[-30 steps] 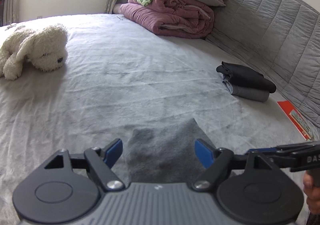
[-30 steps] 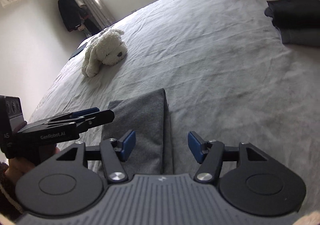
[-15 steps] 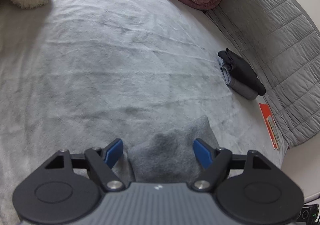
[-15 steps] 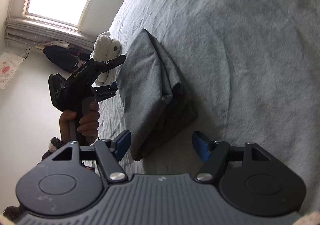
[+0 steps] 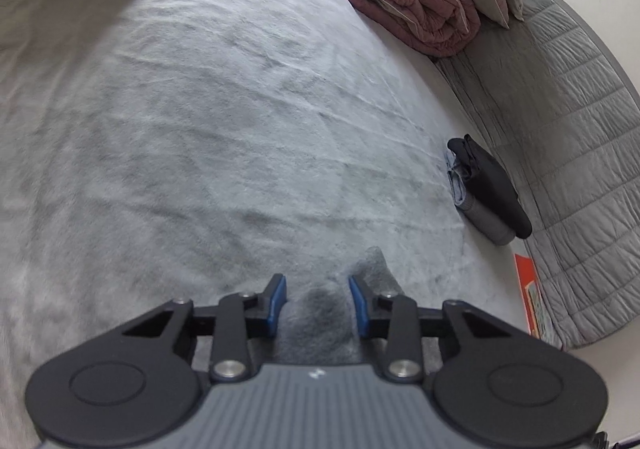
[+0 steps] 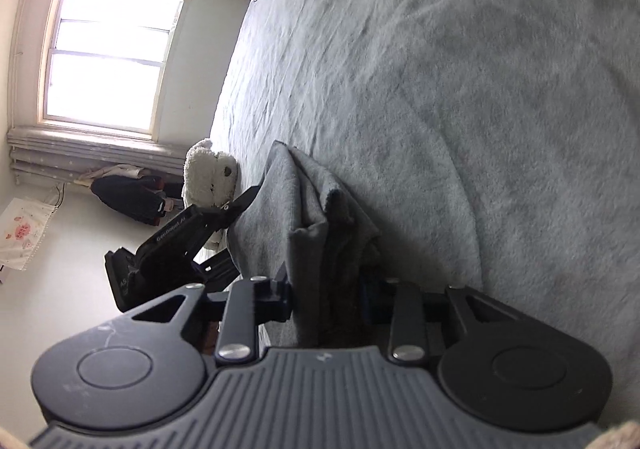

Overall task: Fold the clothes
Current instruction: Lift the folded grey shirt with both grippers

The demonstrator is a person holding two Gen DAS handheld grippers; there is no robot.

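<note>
Your right gripper [image 6: 326, 301] is squeezed tight on the near end of the folded grey cloth [image 6: 280, 217], which lies on the grey bed [image 6: 440, 89] close to you. Your left gripper [image 5: 317, 303] has the cloth between its blue fingers [image 5: 276, 303], which look partly closed; you cannot tell if they pinch it. If one side slips, the layers may slide and the fold opens. Pull unevenly and the cloth may twist or bunch up. The folded pile [image 5: 488, 189] sits far right.
</note>
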